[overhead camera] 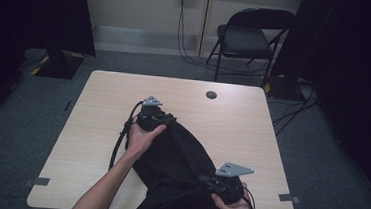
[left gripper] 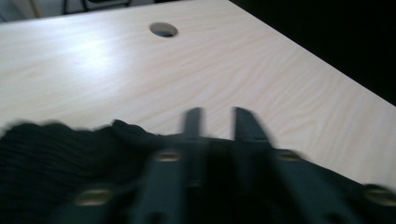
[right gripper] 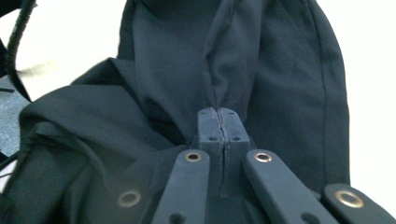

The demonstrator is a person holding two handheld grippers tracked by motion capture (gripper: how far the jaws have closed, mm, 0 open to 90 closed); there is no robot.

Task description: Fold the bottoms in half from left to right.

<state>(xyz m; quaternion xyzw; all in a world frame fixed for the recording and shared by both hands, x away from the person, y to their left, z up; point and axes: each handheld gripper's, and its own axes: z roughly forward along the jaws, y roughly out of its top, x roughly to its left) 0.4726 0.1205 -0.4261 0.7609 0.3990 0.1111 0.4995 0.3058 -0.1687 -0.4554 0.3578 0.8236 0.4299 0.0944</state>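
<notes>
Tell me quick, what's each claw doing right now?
Left claw: open, jaws apart past the edge of the black garment.
Right claw: shut, pinching a fold of the garment.

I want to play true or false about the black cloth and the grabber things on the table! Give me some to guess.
1. The right gripper has its fingers pinched shut on the black cloth. True.
2. The left gripper has its fingers squeezed tight together. False: there is a gap between them.
3. The table has a round hole in it. True.
4. A red chair stands behind the table. False: the folding chair is black.
</notes>
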